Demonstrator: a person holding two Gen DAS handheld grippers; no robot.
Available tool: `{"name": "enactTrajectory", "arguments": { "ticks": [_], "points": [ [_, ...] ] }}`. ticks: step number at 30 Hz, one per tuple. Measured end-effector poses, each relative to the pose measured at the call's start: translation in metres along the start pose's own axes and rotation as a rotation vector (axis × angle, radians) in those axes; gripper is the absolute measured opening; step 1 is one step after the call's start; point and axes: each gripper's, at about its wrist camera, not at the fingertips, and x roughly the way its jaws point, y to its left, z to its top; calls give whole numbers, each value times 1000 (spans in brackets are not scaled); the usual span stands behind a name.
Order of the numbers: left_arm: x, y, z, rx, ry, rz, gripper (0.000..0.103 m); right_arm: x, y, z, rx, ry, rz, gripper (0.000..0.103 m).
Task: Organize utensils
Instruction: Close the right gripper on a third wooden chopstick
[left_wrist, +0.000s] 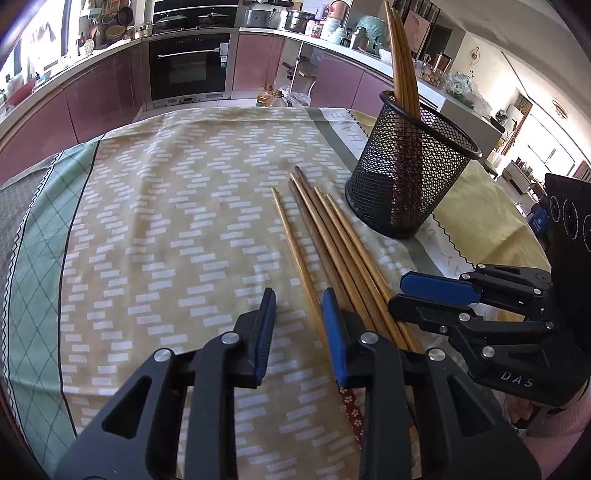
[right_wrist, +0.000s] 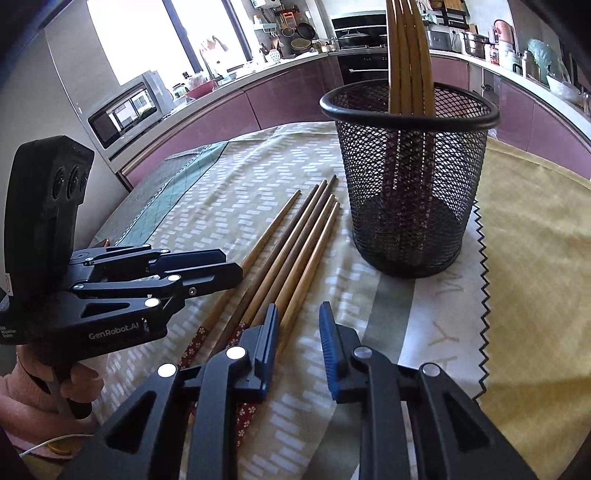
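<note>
Several wooden chopsticks (left_wrist: 332, 251) lie side by side on the patterned tablecloth (left_wrist: 166, 206), tips pointing away; they also show in the right wrist view (right_wrist: 291, 254). A black mesh holder (left_wrist: 410, 173) stands upright behind them with several chopsticks (left_wrist: 400, 62) standing in it; it also shows in the right wrist view (right_wrist: 410, 177). My left gripper (left_wrist: 299, 306) is open and empty, low over the near ends of the loose chopsticks. My right gripper (right_wrist: 298, 321) is open and empty, just right of those chopsticks. Each gripper shows in the other's view, the right one (left_wrist: 413, 291) and the left one (right_wrist: 229, 266).
The table's far edge (left_wrist: 229, 109) meets pink kitchen cabinets and an oven (left_wrist: 190, 66). A yellow cloth (right_wrist: 535, 240) with a zigzag edge covers the right side. A person's hand in a pink sleeve (right_wrist: 44, 387) holds the left gripper.
</note>
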Motion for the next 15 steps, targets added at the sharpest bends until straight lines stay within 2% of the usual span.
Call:
{"name": "enactTrajectory", "arguments": {
  "ticks": [3,8,12,15],
  "points": [
    [0,-1,0,1,-1,7,30,2,1,2,0,1,-3,19],
    [2,-2,3,6,-2,22,29,4,3,4,0,0,-9,10],
    [3,1,6,-8,3,32,21,7,7,4,-3,9,-25,10],
    [4,3,8,-18,5,27,21,9,9,5,-2,10,-35,11]
  ]
}}
